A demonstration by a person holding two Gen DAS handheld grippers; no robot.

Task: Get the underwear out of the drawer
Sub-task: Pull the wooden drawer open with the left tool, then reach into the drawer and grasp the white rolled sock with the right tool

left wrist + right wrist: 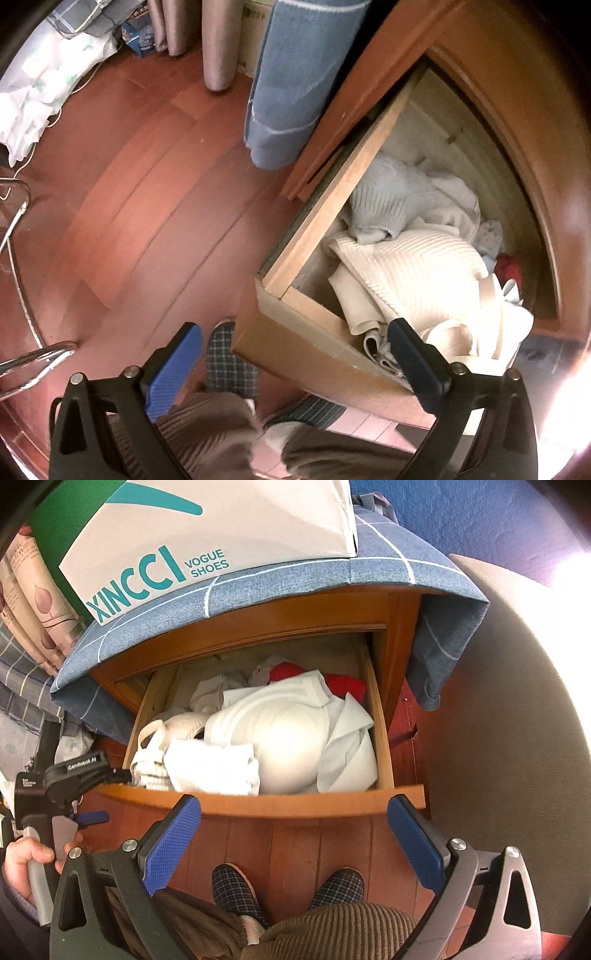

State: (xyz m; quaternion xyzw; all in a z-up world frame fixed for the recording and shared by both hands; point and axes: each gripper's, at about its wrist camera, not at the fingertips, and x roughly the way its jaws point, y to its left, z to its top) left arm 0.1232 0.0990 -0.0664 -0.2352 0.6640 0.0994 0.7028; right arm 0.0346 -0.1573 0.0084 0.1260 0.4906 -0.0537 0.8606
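The drawer (pixel 258 805) stands pulled out, and the underwear (pixel 280 734) lies heaped inside it, just ahead of and below the right tool (pixel 293 834), whose blue pads are wide apart with nothing between them. The left tool (pixel 295 354) hangs over the near corner of the drawer, its pads also spread wide and empty; one pad (pixel 406 343) sits over the front edge of the pile without, as far as I can tell, pressing on it.

The cloth looks light, soft and limp. It should bunch and drape when lifted, and one piece may drag its neighbours along, since they overlap. The ribbed cream piece (pixel 413 273) on top, straight ahead of the left tool, offers a raised fold to pinch. The rounded white mound (pixel 291 749) nearest the right tool looks smoother and more padded, so its loose edge seems the better hold.

Much is uncertain. How many garments there are, and where one ends and the next begins, cannot be made out. The red cloth (pixel 343 683) at the back is mostly buried. The drawer's far end is shaded under the cabinet top, and glare washes out the edge of both views.
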